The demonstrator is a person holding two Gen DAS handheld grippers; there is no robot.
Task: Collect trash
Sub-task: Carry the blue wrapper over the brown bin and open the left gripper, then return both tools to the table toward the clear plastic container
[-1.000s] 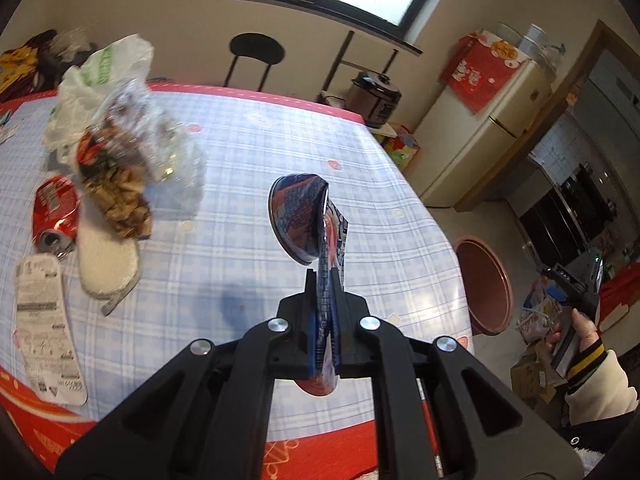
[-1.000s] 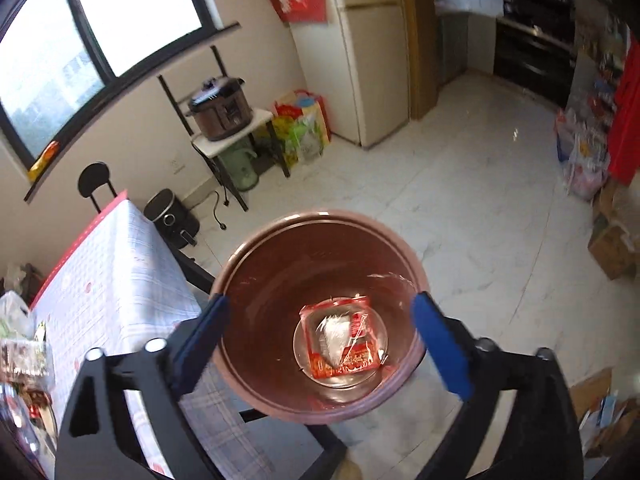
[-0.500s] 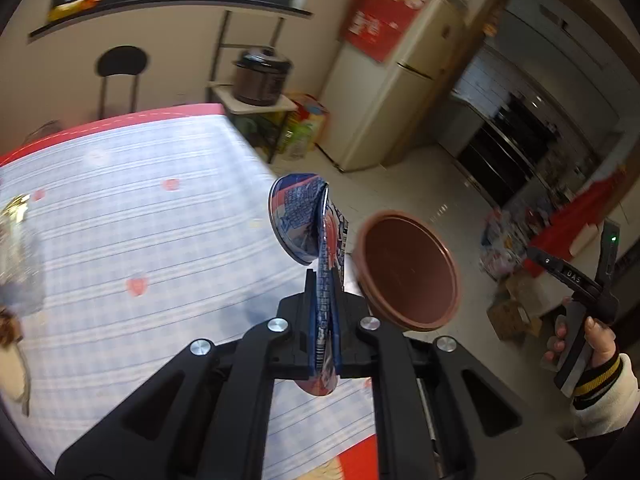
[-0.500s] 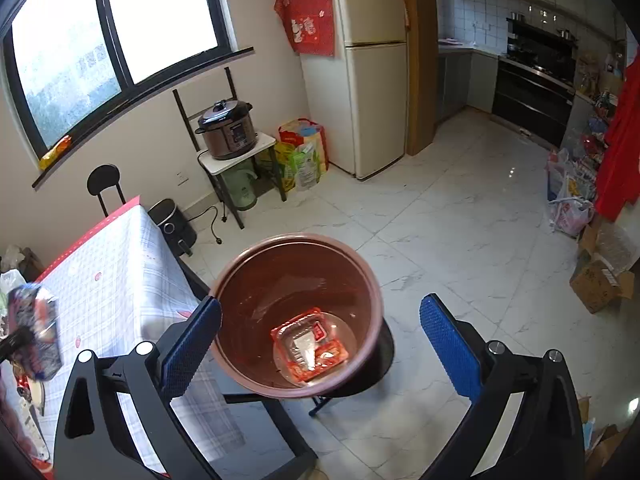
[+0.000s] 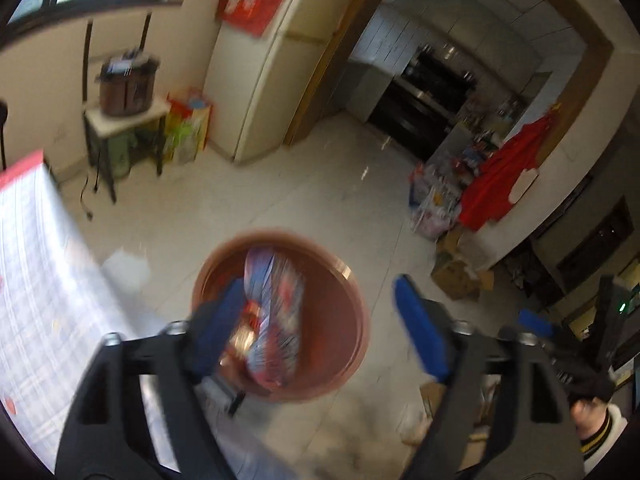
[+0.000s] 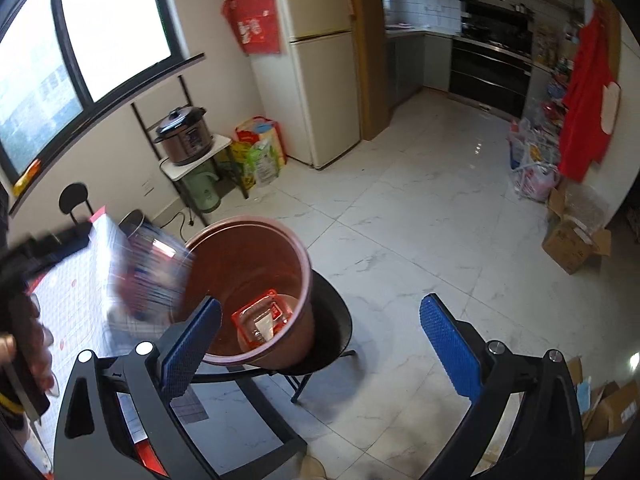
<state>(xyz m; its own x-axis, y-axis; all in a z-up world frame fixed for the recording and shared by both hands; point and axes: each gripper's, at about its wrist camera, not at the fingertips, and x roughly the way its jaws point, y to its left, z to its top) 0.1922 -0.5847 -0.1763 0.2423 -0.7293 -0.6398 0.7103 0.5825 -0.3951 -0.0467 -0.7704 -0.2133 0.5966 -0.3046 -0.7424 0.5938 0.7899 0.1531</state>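
Wrapper [image 5: 272, 312], blue and red, badly blurred, loose in the air at the mouth of the bin [image 5: 332, 320]. From the left wrist, seen against the bin's brown inside, just past the left-hand pad; from the right wrist, seen as a streaked smear [image 6: 152, 272] over the bin's rim [image 6: 248, 264] on the side nearest the table [image 6: 80, 300]. Touches neither pad, so far as the blur allows. Left claw [image 5: 320, 288] released, jaws just lately opening and now spread wide, aimed down over the bin, nothing pressed between the blue pads. Shows again in the right-wrist view as a dark blur [image 6: 44, 248] at the left edge, above a hand [image 6: 36, 344] on its grip. Right claw [image 6: 320, 306] also released and wide, empty, angled down at the tiled floor with the bin just beyond its left pad. Down at the bottom of the bin, a red packet [image 6: 260, 318] lying flat. Under the bin, a black stool [image 6: 336, 320], close beside the checked table. Farther off against the wall, a cream fridge [image 6: 316, 80] and a brown cooker [image 6: 184, 136] on a small stand.
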